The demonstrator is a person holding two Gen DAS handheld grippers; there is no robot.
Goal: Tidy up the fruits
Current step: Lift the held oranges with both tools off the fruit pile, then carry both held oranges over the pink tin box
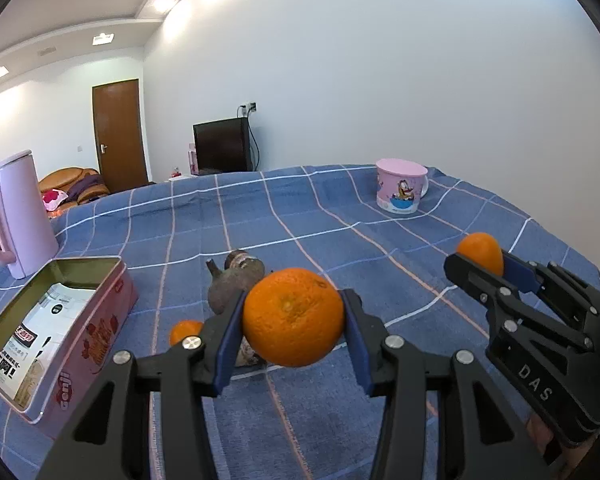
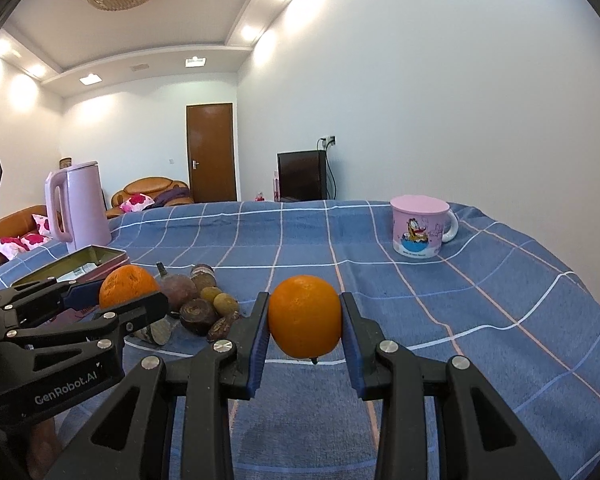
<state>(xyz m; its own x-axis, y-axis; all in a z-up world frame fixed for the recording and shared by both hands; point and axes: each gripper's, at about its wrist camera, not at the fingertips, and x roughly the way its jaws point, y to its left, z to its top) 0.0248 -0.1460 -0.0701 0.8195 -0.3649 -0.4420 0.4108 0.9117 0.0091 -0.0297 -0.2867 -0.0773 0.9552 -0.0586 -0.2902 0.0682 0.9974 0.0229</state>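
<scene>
While an orange (image 1: 293, 317) is gripped by the left claw (image 1: 293, 354) and another orange (image 2: 305, 316) by the right claw (image 2: 305, 354), no fruit is seen in the tin (image 1: 88, 320); a pile (image 2: 204, 312) is left on the table (image 2: 460, 320).

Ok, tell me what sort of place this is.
Most likely a home living room: a sofa with cushions by a wooden door, a dark TV against the wall, and a table under a blue checked cloth with a kettle and a cartoon mug.

- The small orange (image 1: 185, 330) shows only partly behind the left gripper's finger.
- The tin (image 1: 96, 336) loses its near corner at the picture's edge.
- The tin's label print is unreadable.
</scene>
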